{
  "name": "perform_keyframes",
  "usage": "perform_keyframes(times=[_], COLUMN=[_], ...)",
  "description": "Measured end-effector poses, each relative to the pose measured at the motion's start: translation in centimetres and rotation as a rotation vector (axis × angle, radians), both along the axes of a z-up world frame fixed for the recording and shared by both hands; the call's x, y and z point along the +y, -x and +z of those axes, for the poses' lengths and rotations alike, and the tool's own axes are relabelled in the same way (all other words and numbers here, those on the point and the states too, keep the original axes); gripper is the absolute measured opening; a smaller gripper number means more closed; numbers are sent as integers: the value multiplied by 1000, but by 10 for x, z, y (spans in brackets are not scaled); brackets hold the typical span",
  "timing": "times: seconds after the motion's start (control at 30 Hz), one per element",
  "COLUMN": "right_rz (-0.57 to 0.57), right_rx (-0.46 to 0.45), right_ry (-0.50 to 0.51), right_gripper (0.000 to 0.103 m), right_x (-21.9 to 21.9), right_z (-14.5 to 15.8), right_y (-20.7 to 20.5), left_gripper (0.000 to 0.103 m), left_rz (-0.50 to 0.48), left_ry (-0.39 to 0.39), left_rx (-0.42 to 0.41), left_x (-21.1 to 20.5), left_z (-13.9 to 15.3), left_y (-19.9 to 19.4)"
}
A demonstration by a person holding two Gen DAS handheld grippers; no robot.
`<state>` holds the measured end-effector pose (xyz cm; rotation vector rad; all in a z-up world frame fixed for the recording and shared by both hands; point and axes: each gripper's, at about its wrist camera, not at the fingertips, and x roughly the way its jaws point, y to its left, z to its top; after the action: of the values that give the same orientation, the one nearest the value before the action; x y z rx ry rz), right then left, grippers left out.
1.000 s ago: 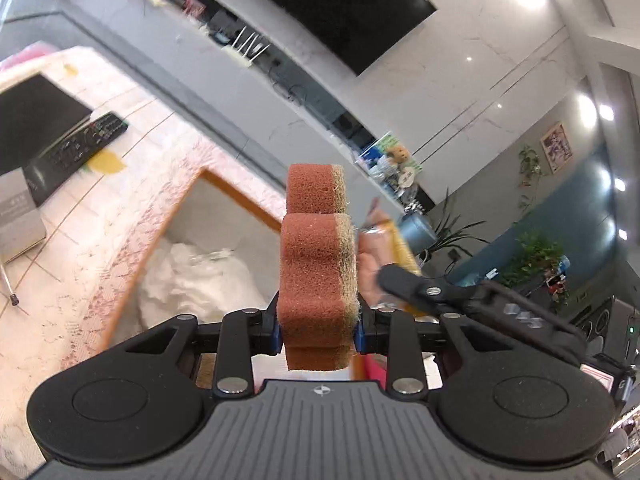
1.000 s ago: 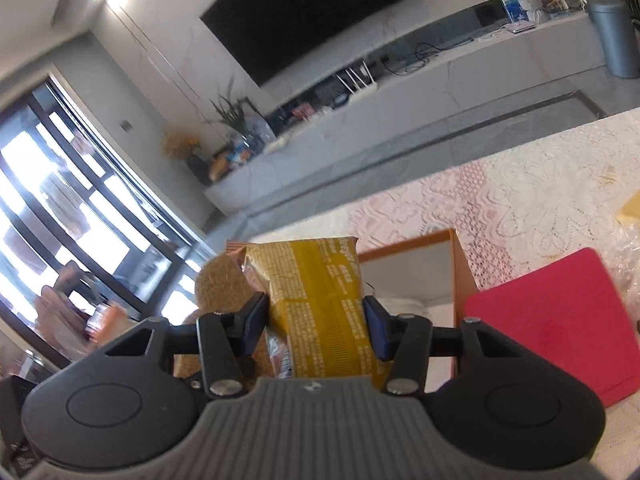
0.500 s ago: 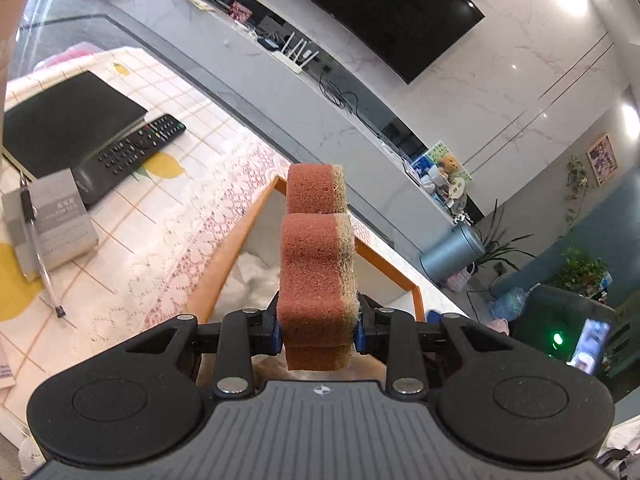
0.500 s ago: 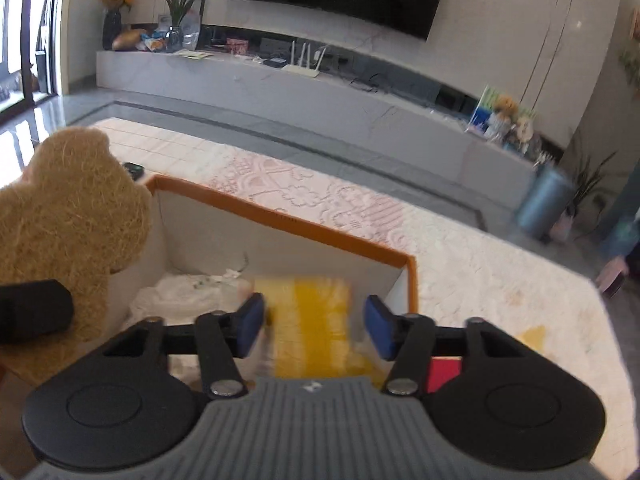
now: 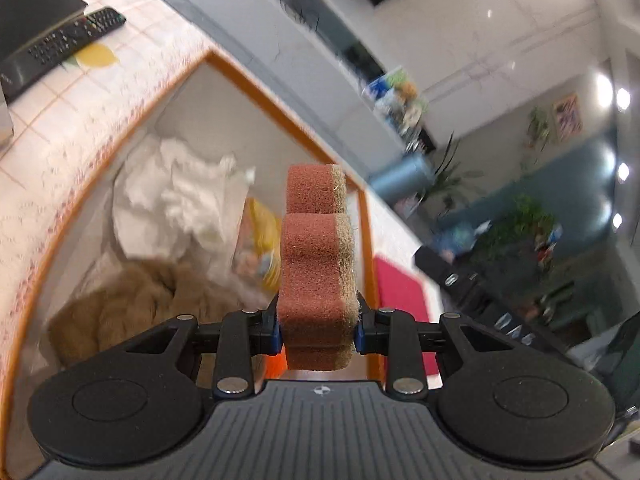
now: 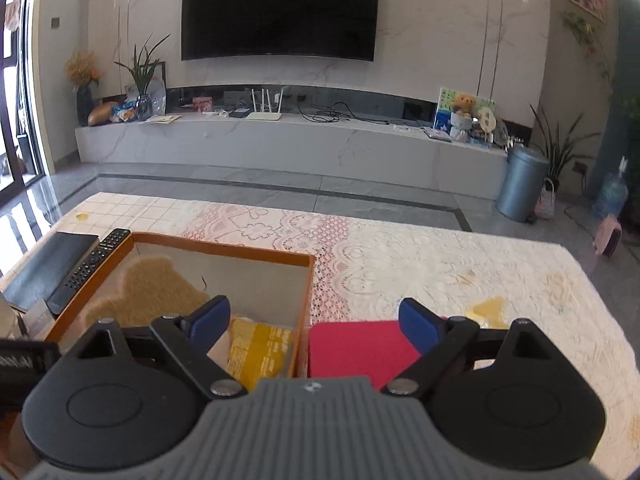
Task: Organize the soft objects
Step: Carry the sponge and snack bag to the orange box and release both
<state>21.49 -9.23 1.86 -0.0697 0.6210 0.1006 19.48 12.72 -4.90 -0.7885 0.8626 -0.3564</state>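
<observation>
A lace-clothed table (image 6: pixel 400 256) faced a marble television wall (image 6: pixel 440 40). The left gripper (image 5: pixel 318 326) clenched a wavy orange-brown scouring sponge (image 5: pixel 316 276), long axis toward twelve o'clock, above the orange-rimmed box (image 5: pixel 280 104). The right gripper's (image 6: pixel 314 322) jaws were opening, empty.

marble wall (image 6: pixel 440 40), dark television (image 6: pixel 280 10)

Packet (image 6: pixel 260 354) in box (image 6: pixel 224 249) (mat (image 6: pixel 356 346) beside)

The scouring sponge (image 5: pixel 316 280) was coarse red foam backed with rough fibre. The tablecloth (image 6: pixel 420 256) was lace. The yellow packet (image 6: pixel 260 354) looked glossy plastic.
</observation>
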Motion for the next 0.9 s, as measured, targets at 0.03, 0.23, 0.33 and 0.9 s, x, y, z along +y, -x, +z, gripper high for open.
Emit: perform_keyframes(times=[0.03, 0.23, 0.33, 0.9], right_rz=[0, 4, 21, 243], right_rx=[0, 29, 24, 204], right_ry=[1, 12, 26, 98], right_gripper=[90, 90, 90, 20], right_x=[-2, 0, 2, 44], right_z=[-1, -10, -13, -41], right_y=[1, 5, 10, 11], left_gripper=[35, 72, 96, 95], left_rz=[-1, 56, 84, 295], left_ry=[-12, -69, -166, -603], left_rx=[11, 153, 57, -160], left_x=[-3, -6, -4, 5], left_z=[-2, -7, 16, 52], left_y=[1, 5, 21, 48])
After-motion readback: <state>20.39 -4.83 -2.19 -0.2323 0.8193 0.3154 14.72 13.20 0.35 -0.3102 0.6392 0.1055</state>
